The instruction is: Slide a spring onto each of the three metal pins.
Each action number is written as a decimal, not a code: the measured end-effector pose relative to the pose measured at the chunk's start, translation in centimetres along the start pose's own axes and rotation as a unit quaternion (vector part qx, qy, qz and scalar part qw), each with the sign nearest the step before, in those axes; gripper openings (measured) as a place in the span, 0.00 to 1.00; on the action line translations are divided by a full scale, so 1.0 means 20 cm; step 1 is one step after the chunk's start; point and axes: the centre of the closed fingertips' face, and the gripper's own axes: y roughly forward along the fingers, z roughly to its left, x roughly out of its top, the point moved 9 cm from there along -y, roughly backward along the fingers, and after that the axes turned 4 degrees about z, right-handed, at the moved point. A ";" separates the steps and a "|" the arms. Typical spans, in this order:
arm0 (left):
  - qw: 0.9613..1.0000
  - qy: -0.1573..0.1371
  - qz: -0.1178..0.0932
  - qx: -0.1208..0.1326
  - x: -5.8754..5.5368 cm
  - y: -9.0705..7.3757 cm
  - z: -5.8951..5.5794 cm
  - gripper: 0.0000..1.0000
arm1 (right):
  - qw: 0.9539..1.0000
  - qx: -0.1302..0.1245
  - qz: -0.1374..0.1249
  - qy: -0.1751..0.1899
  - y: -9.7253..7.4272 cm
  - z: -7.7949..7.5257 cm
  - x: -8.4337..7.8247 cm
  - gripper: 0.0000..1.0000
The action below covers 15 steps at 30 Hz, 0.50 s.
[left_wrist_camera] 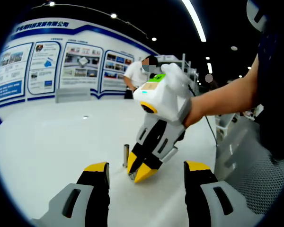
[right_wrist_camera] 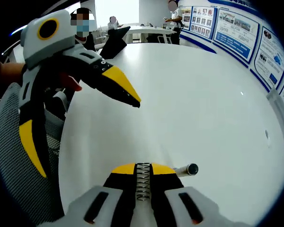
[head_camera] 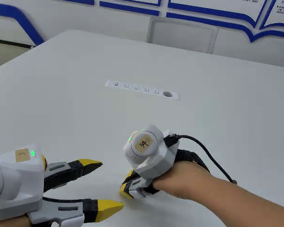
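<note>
My right gripper (right_wrist_camera: pixel 143 166) is shut on a small coil spring (right_wrist_camera: pixel 142 182), which lies lengthwise between its yellow tips. A short metal pin (right_wrist_camera: pixel 185 170) sits just beside those tips, apart from the spring. In the left gripper view the pin (left_wrist_camera: pixel 126 154) stands upright on the white table, with the right gripper (left_wrist_camera: pixel 138 176) pointing down at the table right next to it. My left gripper (head_camera: pixel 112 184) hovers open at the near left, holding nothing. In the head view the right gripper (head_camera: pixel 129 188) is tipped downwards under the hand.
A white power strip (head_camera: pixel 142 90) lies mid-table, and a chair back (head_camera: pixel 182 34) stands at the far edge. A grey mesh chair (left_wrist_camera: pixel 246 161) is close on the near side. The right gripper's black cable (head_camera: pixel 206 151) trails across the table (head_camera: pixel 61 94).
</note>
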 end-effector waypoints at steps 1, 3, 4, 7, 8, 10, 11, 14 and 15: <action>1.000 0.000 0.001 0.000 0.00 0.00 0.00 0.65 | 1.000 -0.001 -0.003 0.000 -0.01 0.01 0.00 0.12; 1.000 0.000 0.001 -0.001 0.00 0.01 0.00 0.65 | 1.000 -0.005 -0.016 0.002 -0.05 0.02 0.01 0.11; 1.000 0.000 0.001 -0.002 -0.01 0.01 0.00 0.65 | 1.000 -0.006 -0.024 0.004 -0.07 0.03 0.01 0.11; 1.000 0.000 -0.001 -0.003 -0.01 0.01 0.00 0.64 | 0.999 -0.013 -0.041 0.008 -0.12 0.06 0.00 0.11; 1.000 0.001 -0.001 -0.004 -0.01 0.01 0.00 0.64 | 0.999 -0.015 -0.048 0.010 -0.14 0.07 0.00 0.11; 1.000 0.000 -0.001 -0.005 -0.01 0.01 -0.01 0.64 | 0.998 -0.020 -0.064 0.016 -0.18 0.08 0.00 0.11; 1.000 0.000 -0.001 -0.006 -0.01 0.01 -0.01 0.63 | 0.997 -0.022 -0.072 0.019 -0.20 0.08 0.00 0.11; 1.000 0.002 -0.003 -0.009 0.00 0.02 -0.02 0.63 | 0.994 -0.026 -0.104 0.029 -0.27 0.11 0.03 0.11; 1.000 0.002 -0.003 -0.010 0.00 0.02 -0.02 0.62 | 0.993 -0.025 -0.114 0.034 -0.28 0.11 0.04 0.11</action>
